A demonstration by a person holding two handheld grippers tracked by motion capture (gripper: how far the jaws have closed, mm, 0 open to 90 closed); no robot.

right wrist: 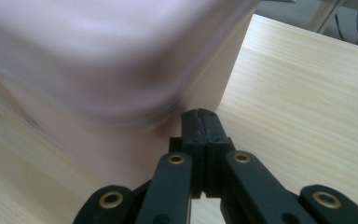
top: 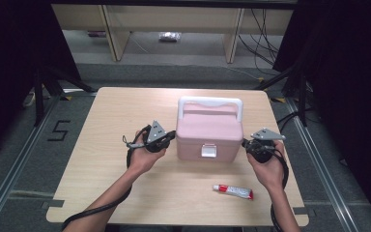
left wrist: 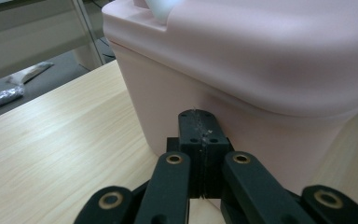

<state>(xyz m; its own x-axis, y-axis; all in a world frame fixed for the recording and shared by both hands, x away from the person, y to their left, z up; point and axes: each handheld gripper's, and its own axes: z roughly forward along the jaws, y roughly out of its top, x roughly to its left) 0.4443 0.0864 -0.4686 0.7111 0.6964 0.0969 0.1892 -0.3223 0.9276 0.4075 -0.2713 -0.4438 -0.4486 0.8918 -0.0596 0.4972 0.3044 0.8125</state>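
Box: pale pink plastic lidded case with white carry handle (top: 208,129), mid-table, a bit toward the far edge; white front latch (top: 208,151) faces me.
Table: light wood-grain top (top: 106,125), box sits flat on it.
Contents: lid down, latch looks fastened, so I can't tell what's inside.
Tube: small white squeeze tube with red cap and red end (top: 233,192), lying loose near my right forearm, well apart from the box.
Left tongs (top: 170,137): jaws fully closed, empty; tips against the box's left wall just under the lid rim.
Right tongs (top: 245,143): jaws fully closed, empty; tips against the right wall.
Progress: my read is I'm bracing or shifting the box between both tips. Box unopened, tube untouched, so most of the work is left.
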